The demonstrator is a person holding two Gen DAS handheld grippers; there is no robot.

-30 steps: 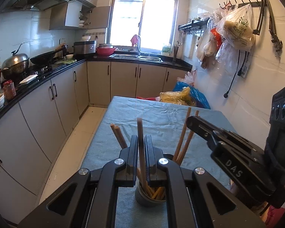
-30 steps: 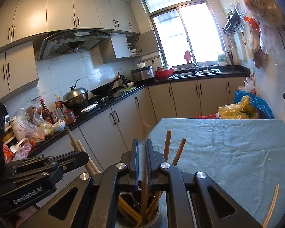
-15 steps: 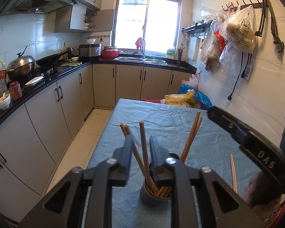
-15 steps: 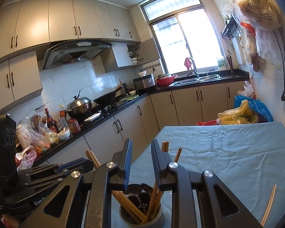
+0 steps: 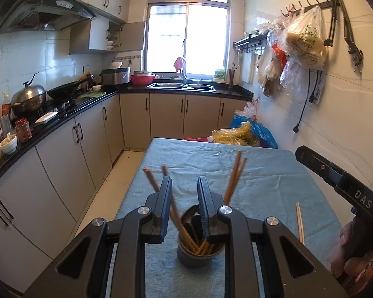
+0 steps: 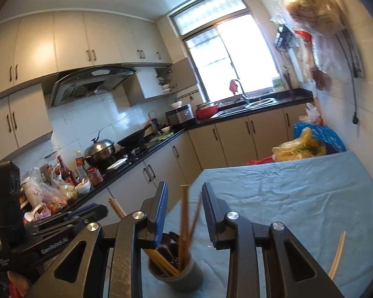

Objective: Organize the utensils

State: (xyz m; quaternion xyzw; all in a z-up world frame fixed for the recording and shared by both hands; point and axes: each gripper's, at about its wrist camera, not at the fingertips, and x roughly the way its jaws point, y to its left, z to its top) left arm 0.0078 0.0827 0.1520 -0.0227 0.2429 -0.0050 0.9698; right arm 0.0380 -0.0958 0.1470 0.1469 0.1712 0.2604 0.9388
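One grey cup (image 5: 199, 253) standing upright on the blue-clothed worktop (image 5: 273, 173), bristling with brown wooden chopsticks (image 5: 232, 178), one loose chopstick (image 5: 300, 222) lying right, left gripper (image 5: 184, 188) and right gripper (image 6: 184, 198) both hovering, jaws gaping empty

Both grippers open, nothing held.
L gripper (image 5: 184, 193): jaws apart, pointing 12 o'clock. R gripper (image 6: 184, 206): jaws wide, rolled slightly; in L view its body sits at 3–4 o'clock, person's hand (image 5: 345, 250) on grip.
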